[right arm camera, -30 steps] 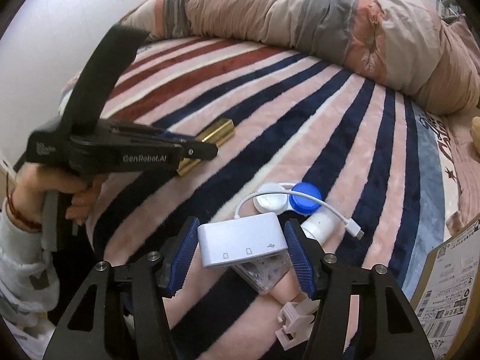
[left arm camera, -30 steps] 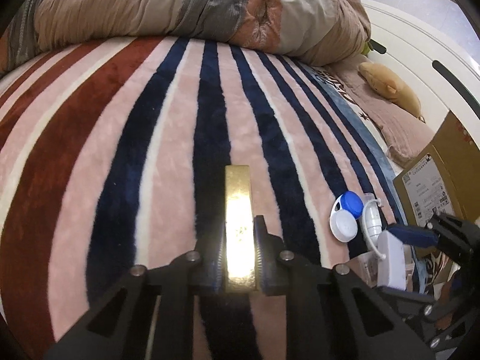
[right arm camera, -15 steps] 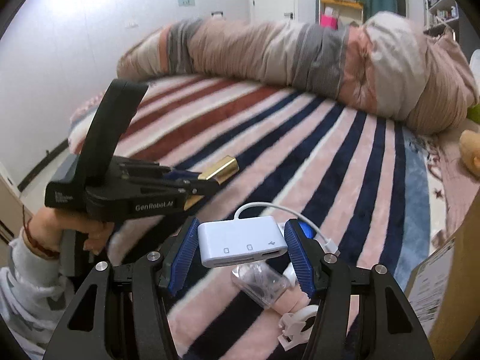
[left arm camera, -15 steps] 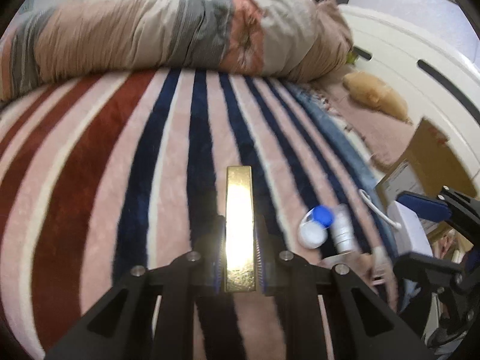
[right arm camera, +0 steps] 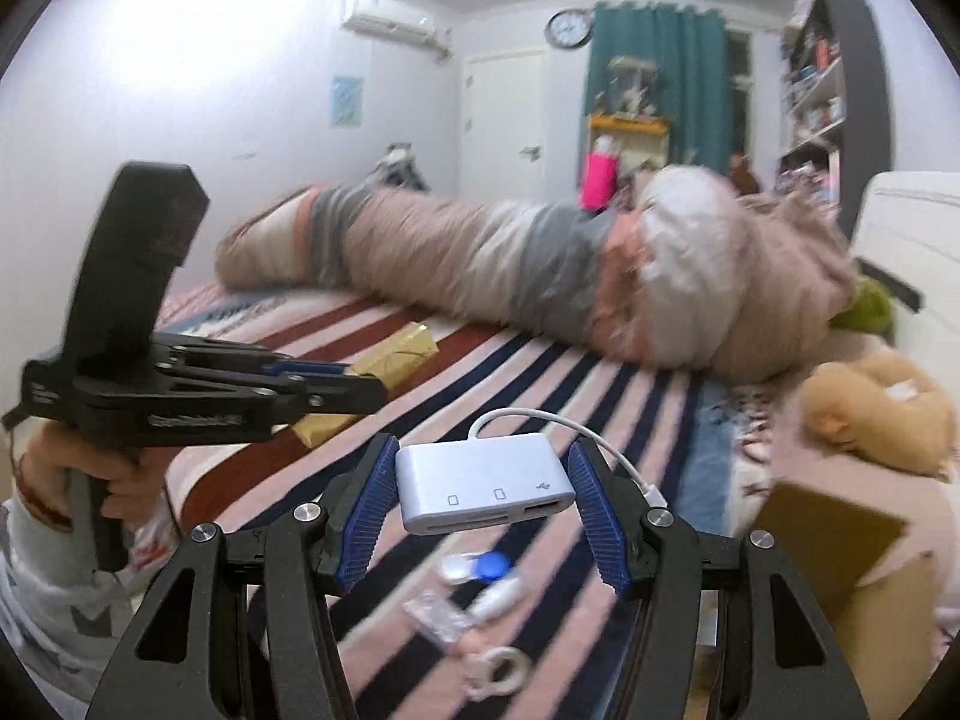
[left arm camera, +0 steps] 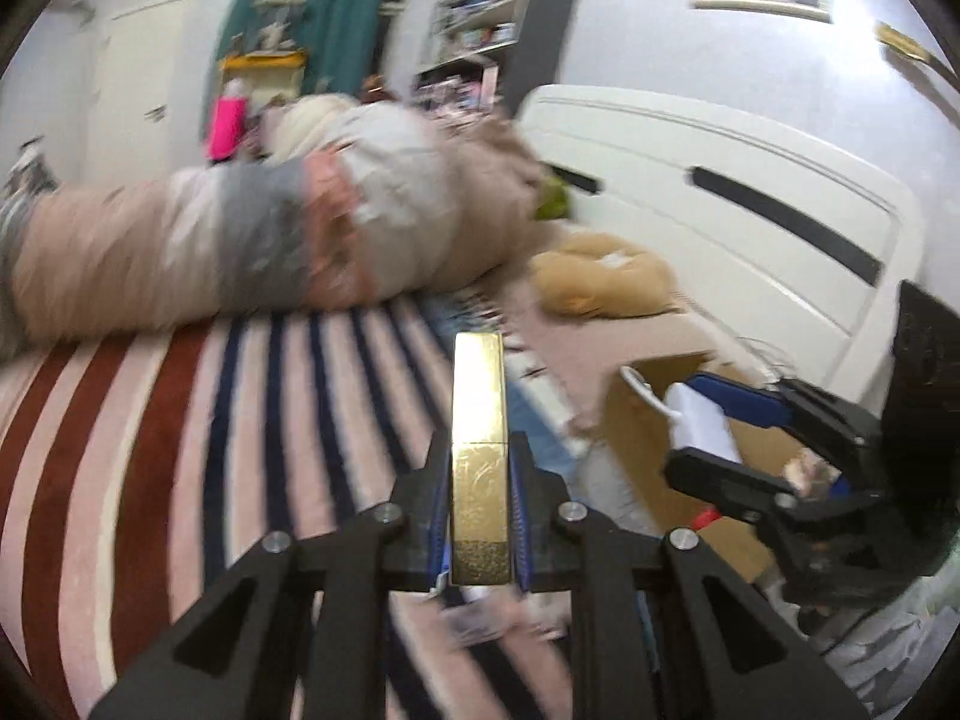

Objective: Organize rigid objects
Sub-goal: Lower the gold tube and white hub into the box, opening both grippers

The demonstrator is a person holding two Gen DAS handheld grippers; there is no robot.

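No readable brand text: the white lettering on the side of the left gripper [right arm camera: 336, 396] is smeared by blur, and the white adapter [right arm camera: 483, 487] carries only three small port icons, two card symbols and a USB mark, on its front face. Left gripper is clamped tight on the gold box [left arm camera: 478, 456], a slim gold bar with an engraved swirl, sticking forward past the fingertips and held up in the air above the striped blanket [left arm camera: 180, 432]. Right gripper [right arm camera: 483, 507] has its blue ribbed pads [right arm camera: 591, 510] at both ends of the adapter, which is lifted off the bed, its white cable [right arm camera: 624, 468] looping behind; the pads look set against it, though a sliver of gap shows on each side. On the blanket below: blue-and-white lens case [right arm camera: 480, 567], small white bottle [right arm camera: 498, 600], clear plastic packet [right arm camera: 435, 615], white ring clip [right arm camera: 498, 669]. Cardboard box [right arm camera: 840, 552] sits at the right, just beside the bed edge; a tan plush toy [right arm camera: 876, 414] near it. A rolled quilt [right arm camera: 540, 276] lies across the far side of the bed. Wall clock [right arm camera: 567, 28] hands too small to read.
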